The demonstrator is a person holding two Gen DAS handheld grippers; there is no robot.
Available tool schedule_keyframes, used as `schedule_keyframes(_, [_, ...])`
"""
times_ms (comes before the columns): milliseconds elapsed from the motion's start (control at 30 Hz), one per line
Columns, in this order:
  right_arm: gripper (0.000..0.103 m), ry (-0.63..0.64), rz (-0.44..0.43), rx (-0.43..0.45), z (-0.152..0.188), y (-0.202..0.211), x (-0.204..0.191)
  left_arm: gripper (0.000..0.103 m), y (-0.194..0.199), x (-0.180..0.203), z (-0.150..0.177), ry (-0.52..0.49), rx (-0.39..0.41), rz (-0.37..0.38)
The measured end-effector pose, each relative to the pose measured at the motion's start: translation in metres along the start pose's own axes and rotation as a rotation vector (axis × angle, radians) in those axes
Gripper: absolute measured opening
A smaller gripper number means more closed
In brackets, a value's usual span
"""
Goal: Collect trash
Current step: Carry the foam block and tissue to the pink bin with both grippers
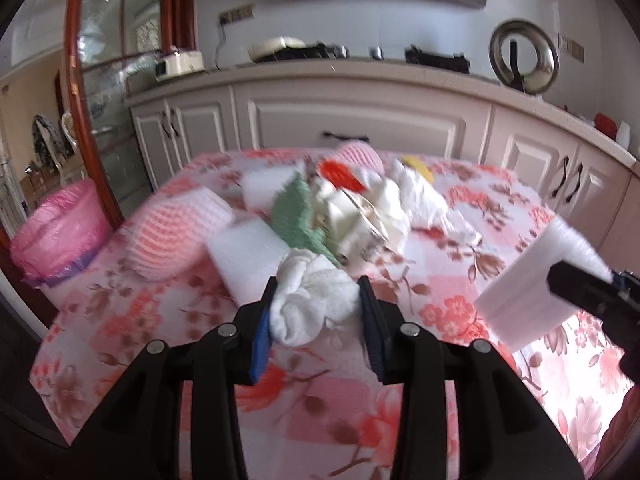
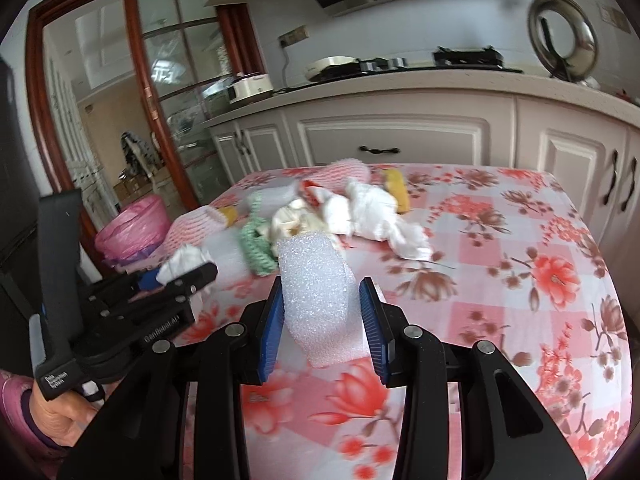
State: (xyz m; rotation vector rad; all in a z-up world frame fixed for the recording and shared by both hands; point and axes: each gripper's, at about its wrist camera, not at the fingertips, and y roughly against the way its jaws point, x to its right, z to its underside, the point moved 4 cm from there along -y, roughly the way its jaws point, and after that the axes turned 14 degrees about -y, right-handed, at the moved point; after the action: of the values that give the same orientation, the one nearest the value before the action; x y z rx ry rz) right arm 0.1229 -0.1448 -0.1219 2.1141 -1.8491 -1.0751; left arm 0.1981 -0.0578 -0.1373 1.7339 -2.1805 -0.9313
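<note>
Two catches: crumpled tissue (image 1: 310,304) between left fingers (image 1: 262,332), foam (image 2: 320,288) between right

Between the left fingers (image 1: 262,340) sits a soft, crumpled white paper wad (image 1: 310,304); the right fingers (image 2: 272,328) pinch grainy, sparkly white foam (image 2: 320,300). Beyond them, matt floral cloth (image 2: 500,280) covers the bench, and a pink plastic-lined bin (image 1: 56,236) looks glossy.

Your left gripper (image 1: 316,312) and right gripper (image 2: 320,312) were matte black, with ribbed blue pads (image 2: 271,330) and round silver screws (image 2: 412,332). White lettering marked the left one's body and handle. You wore a purplish-pink quilted sleeve (image 2: 12,394).
</note>
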Motion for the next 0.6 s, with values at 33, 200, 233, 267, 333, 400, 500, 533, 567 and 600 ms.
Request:
schedule_keyframes(33, [0.037, 0.01, -0.003, 0.0, 0.001, 0.001, -0.005, 0.038, 0.005, -0.005, 0.001, 0.005, 0.006, -0.006])
schedule_keyframes(200, [0.037, 0.069, -0.016, 0.008, 0.003, 0.002, -0.039, 0.038, 0.033, -0.041, 0.013, 0.054, 0.019, -0.011])
schedule_keyframes(233, [0.037, 0.082, -0.021, 0.009, 0.003, 0.002, -0.047, 0.038, 0.038, -0.047, 0.016, 0.059, 0.023, -0.013])
schedule_keyframes(267, [0.037, 0.097, -0.027, 0.009, 0.003, 0.001, -0.055, 0.038, 0.045, -0.055, 0.019, 0.068, 0.03, -0.014])
schedule_keyframes(333, [0.037, 0.131, -0.037, 0.004, 0.006, -0.001, -0.071, 0.038, 0.055, -0.067, 0.023, 0.087, 0.042, -0.009])
schedule_keyframes(400, [0.037, 0.157, -0.056, -0.005, 0.009, -0.006, -0.087, 0.038, 0.067, -0.084, 0.03, 0.113, 0.056, -0.011])
schedule_keyframes(500, [0.037, 0.197, -0.1, -0.03, 0.015, -0.016, -0.117, 0.038, 0.081, -0.107, 0.04, 0.136, 0.066, -0.025])
schedule_keyframes(533, [0.037, 0.211, -0.112, -0.035, 0.017, -0.019, -0.127, 0.038, 0.084, -0.111, 0.043, 0.141, 0.066, -0.036])
schedule_keyframes(567, [0.037, 0.231, -0.13, -0.042, 0.019, -0.025, -0.139, 0.038, 0.088, -0.12, 0.047, 0.149, 0.067, -0.055])
schedule_keyframes(600, [0.037, 0.243, -0.141, -0.046, 0.02, -0.029, -0.147, 0.038, 0.092, -0.13, 0.051, 0.157, 0.067, -0.077])
